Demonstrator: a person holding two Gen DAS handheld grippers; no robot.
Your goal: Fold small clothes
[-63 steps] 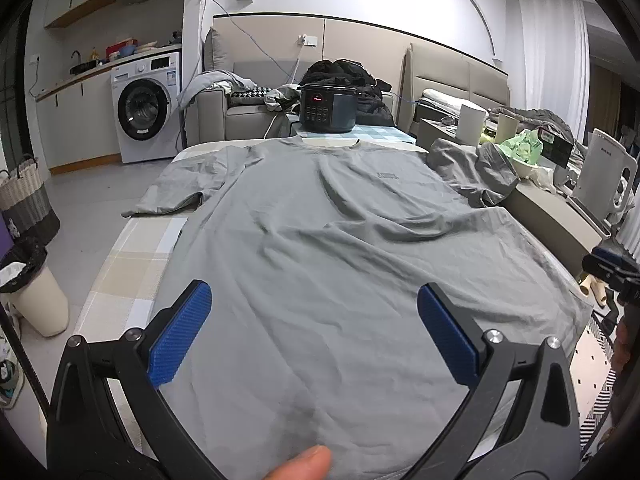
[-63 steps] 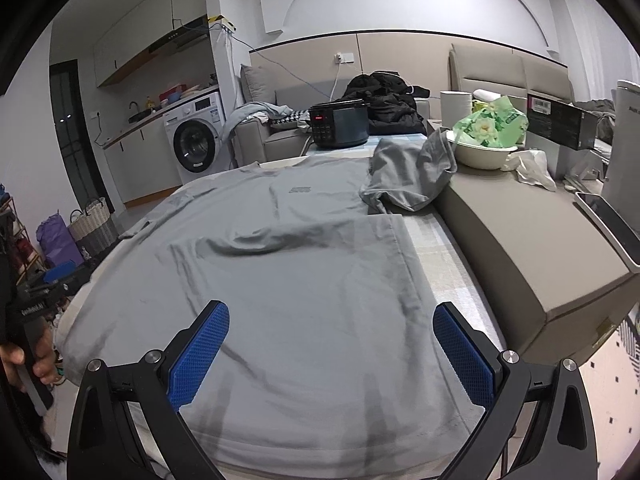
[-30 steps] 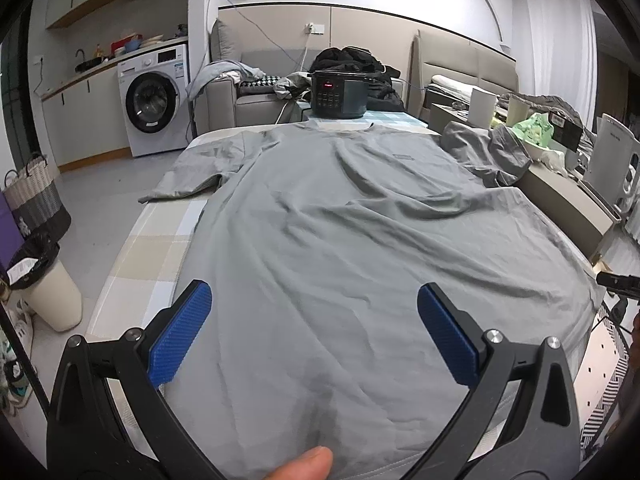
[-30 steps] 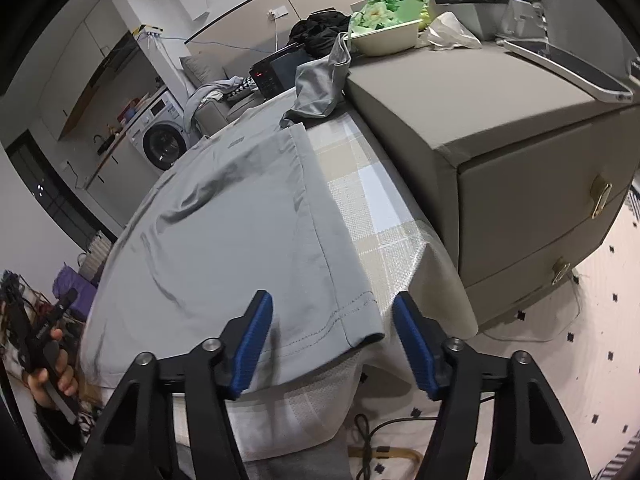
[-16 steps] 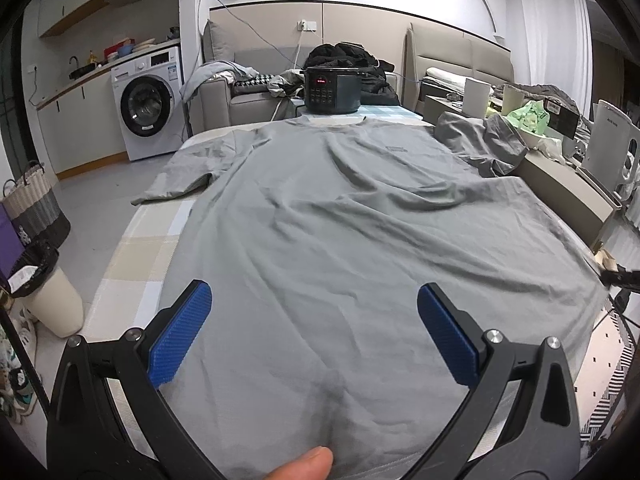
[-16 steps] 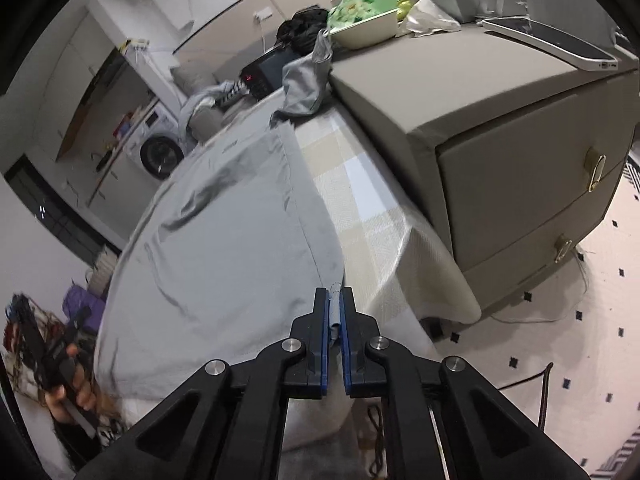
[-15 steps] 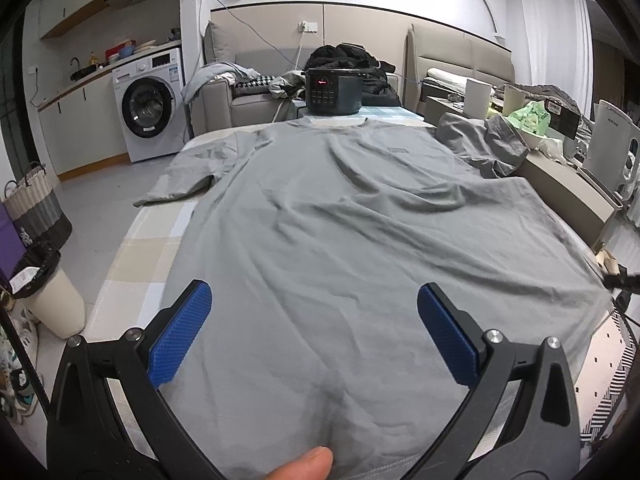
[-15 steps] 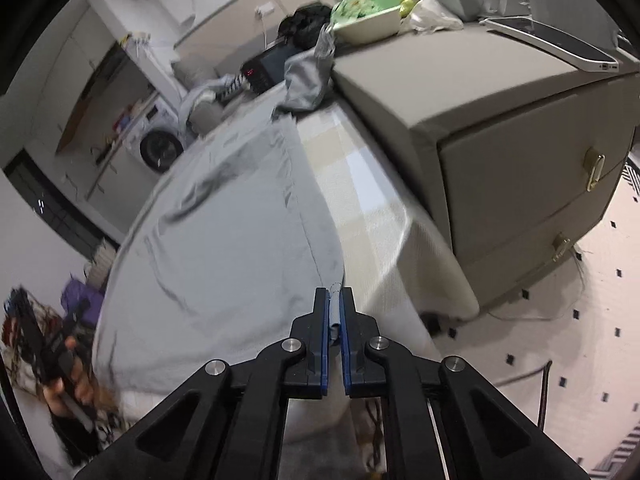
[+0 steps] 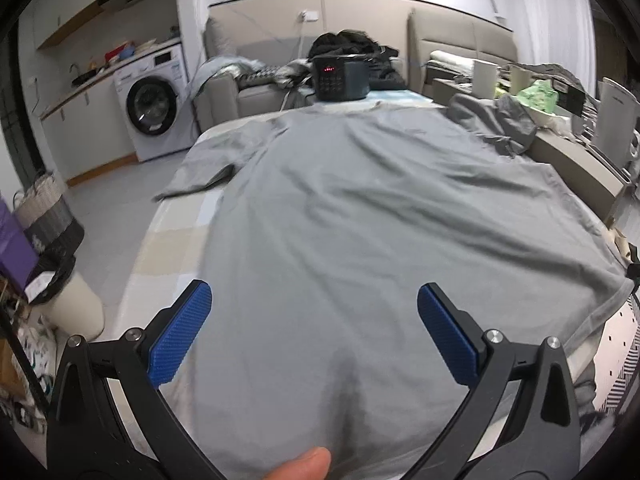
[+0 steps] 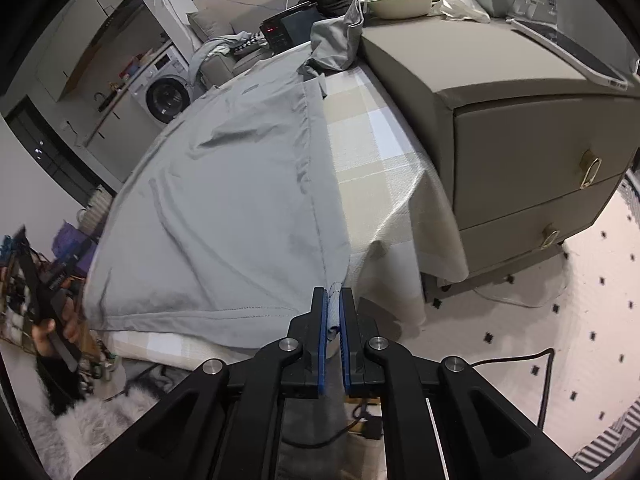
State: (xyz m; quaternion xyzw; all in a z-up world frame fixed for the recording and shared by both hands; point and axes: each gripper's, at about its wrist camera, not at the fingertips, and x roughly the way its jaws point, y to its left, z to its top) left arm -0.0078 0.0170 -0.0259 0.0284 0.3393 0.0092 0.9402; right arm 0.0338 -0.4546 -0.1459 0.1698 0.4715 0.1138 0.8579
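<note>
While tilted down, right claw (image 10: 331, 306) on shirt hem (image 10: 334, 312)

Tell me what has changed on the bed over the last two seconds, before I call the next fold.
The right gripper swung from above the large grey T-shirt to its near right hem corner and shut on it; the fabric now sits pinched between the blue pads. The left gripper still hovers open over the shirt, holding nothing. The shirt stays spread on the checked bedcover, right sleeve bunched against the beige cabinet.
</note>
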